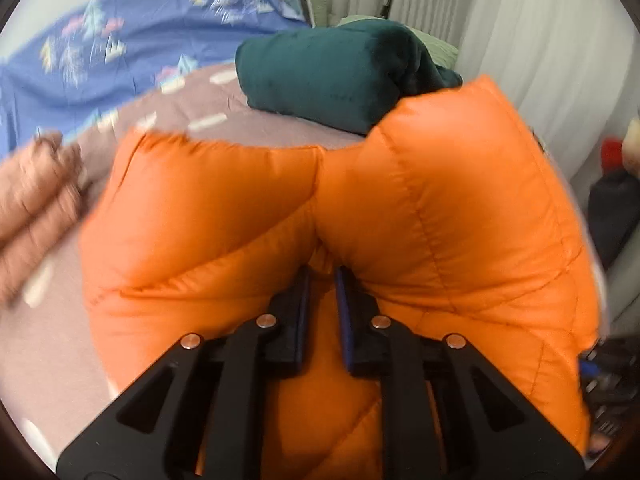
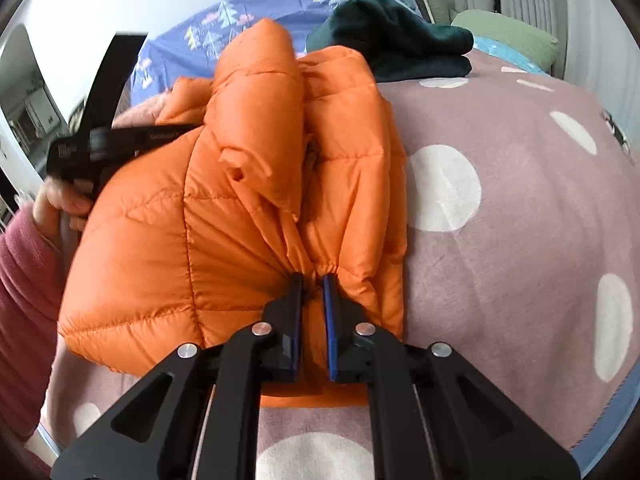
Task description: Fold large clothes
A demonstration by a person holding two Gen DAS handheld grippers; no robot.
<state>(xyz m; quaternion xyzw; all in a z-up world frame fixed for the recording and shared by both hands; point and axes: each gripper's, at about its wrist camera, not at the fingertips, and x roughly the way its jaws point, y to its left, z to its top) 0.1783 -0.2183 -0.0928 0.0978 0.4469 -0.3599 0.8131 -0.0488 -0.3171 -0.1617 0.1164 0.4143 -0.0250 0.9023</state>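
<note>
Orange jacket (image 2: 240,200): bunched on bed (image 2: 520,220), partly folded.
Left gripper (image 1: 323,276): pinched on jacket.
Right gripper (image 2: 313,284): pinched on jacket.
Left: flattening, final folds.

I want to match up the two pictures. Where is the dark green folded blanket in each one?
Left wrist view: the dark green folded blanket lies at top centre, behind the orange puffer jacket.
Right wrist view: it sits at the top, right of centre, beyond the jacket's far end.
Shared landmark: the blue patterned sheet, left of the blanket in both.
</note>
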